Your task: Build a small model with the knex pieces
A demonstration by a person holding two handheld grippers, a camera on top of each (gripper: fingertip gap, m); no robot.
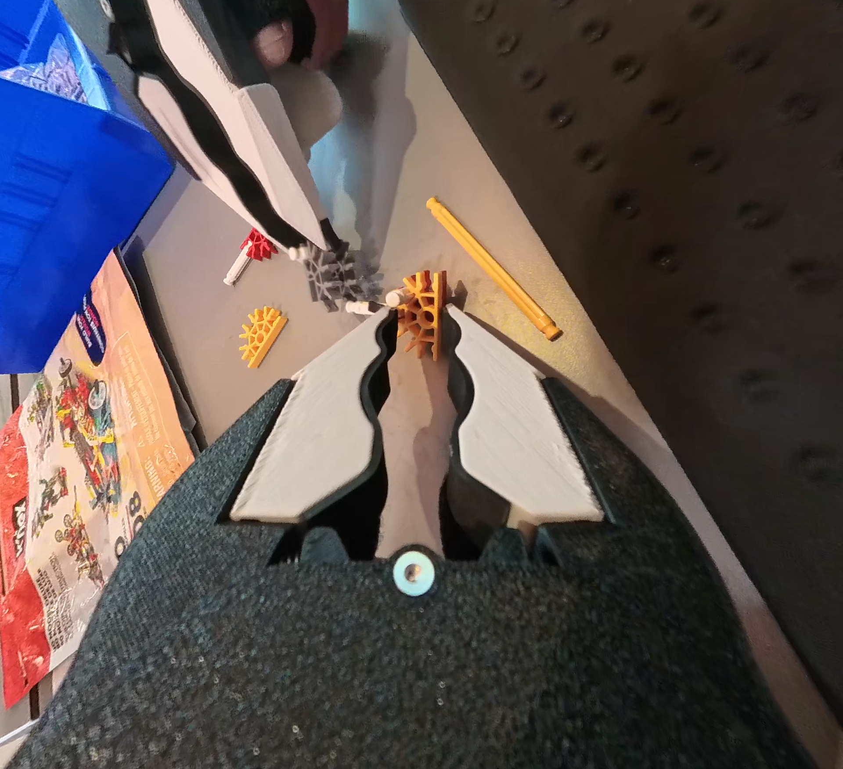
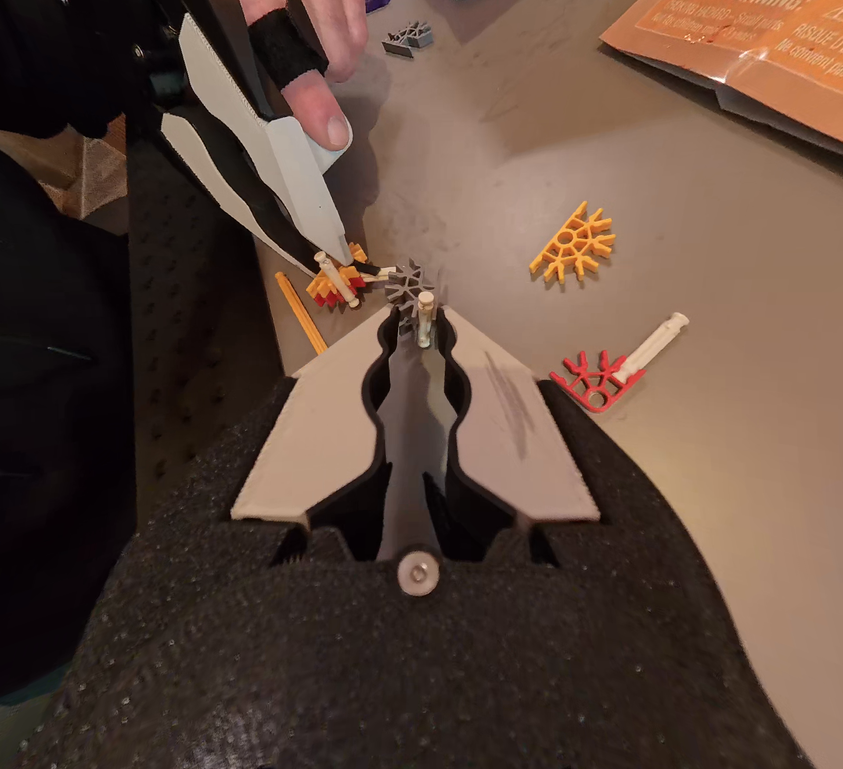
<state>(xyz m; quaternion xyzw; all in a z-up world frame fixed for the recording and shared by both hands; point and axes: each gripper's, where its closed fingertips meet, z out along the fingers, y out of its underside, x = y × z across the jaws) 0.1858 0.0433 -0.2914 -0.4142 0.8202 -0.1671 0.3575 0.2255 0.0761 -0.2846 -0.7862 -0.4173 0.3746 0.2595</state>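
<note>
The left gripper (image 1: 419, 313) clamps a yellow connector (image 1: 422, 313) stacked on red, and the right gripper (image 2: 417, 313) clamps a grey snowflake connector (image 2: 408, 284) just beside it. Short white rods (image 2: 425, 318) join the two connectors, though the fingertips partly hide the joints.

Yellow connector (image 2: 572, 245); red connector (image 2: 595, 380); grey connector (image 2: 408, 284); blue bin (image 1: 68, 181).

Bare table (image 2: 524, 163) beyond the grippers; loose yellow connector (image 2: 574, 243) (and red connector (image 2: 596, 377)) lie rightward

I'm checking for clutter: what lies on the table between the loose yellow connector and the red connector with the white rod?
Nothing: in the right wrist view, bare table separates the yellow connector from the red connector.
</note>
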